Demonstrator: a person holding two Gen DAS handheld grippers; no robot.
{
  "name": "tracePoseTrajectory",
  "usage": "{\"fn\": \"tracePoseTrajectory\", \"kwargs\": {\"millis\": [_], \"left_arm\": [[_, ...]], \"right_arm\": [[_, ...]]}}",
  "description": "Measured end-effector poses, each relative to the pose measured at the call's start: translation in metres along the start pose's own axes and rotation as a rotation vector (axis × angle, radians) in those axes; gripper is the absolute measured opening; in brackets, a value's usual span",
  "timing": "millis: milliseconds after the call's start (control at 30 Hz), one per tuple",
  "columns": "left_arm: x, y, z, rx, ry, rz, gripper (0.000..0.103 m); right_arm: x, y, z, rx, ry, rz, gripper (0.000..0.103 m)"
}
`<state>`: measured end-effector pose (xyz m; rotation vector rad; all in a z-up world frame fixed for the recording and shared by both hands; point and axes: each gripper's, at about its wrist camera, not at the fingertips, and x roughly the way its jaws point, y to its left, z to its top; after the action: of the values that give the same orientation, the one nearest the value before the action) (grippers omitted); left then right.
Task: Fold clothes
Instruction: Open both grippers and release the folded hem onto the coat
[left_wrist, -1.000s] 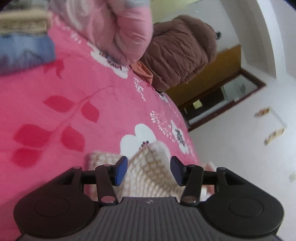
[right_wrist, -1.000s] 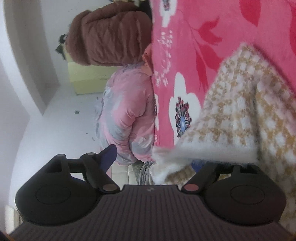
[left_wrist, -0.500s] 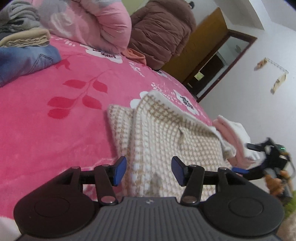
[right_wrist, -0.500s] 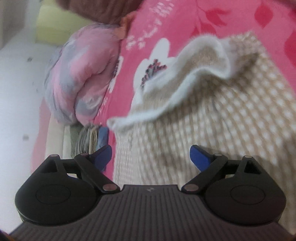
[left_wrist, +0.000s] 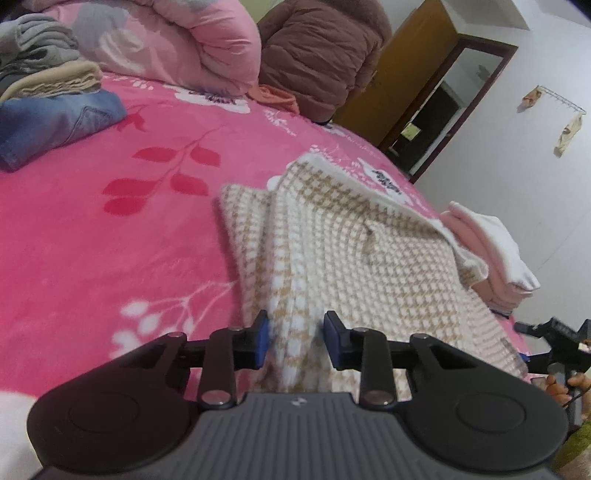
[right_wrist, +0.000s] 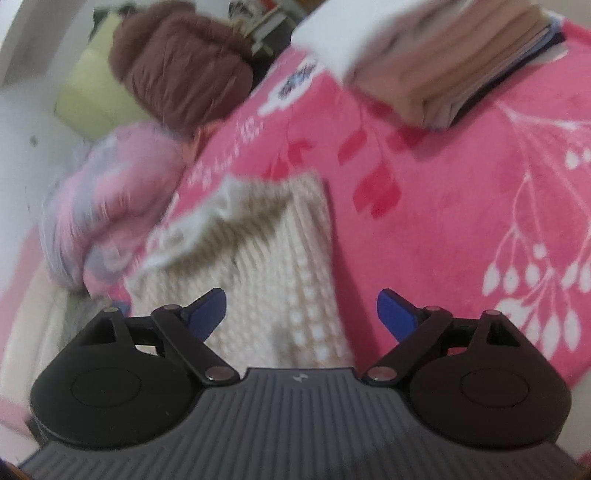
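The beige-and-white houndstooth knit garment (left_wrist: 354, 251) lies partly folded on the pink floral fleece blanket (left_wrist: 110, 236), its white-trimmed edge facing a stack of pink and white folded clothes (left_wrist: 491, 251). The left gripper (left_wrist: 295, 341) straddles its near edge, jaws spread. The right gripper (right_wrist: 301, 312) hovers wide open above it; bare blanket lies right.

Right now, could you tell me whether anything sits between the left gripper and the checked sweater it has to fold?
Nothing visible does. The left gripper is open, and the beige-and-white checked sweater on the pink blanket lies directly ahead of it, its near edge showing in the gap between the fingertips. The folded pink-and-white pile sits beyond the sweater.
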<state>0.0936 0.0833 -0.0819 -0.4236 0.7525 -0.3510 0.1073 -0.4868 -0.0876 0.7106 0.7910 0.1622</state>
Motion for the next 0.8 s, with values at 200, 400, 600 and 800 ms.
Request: {"fn": "tracePoseTrajectory", "kwargs": {"millis": [200, 400, 600, 800], "left_arm": [[-0.001, -0.011, -0.008, 0.001, -0.009, 0.053, 0.018], [-0.023, -0.017, -0.019, -0.071, -0.038, 0.049, 0.012], [-0.026, 0.001, -0.040, -0.129, -0.052, 0.013, 0.012], [-0.029, 0.007, -0.025, -0.089, -0.091, -0.020, 0.029]], "right_arm": [[0.019, 0.009, -0.016, -0.125, 0.036, 0.008, 0.016], [-0.013, 0.019, -0.008, -0.171, -0.093, 0.112, 0.009], [0.010, -0.028, -0.017, -0.061, -0.010, 0.084, 0.009], [0.016, -0.028, -0.004, -0.037, -0.011, 0.098, 0.017]]}}
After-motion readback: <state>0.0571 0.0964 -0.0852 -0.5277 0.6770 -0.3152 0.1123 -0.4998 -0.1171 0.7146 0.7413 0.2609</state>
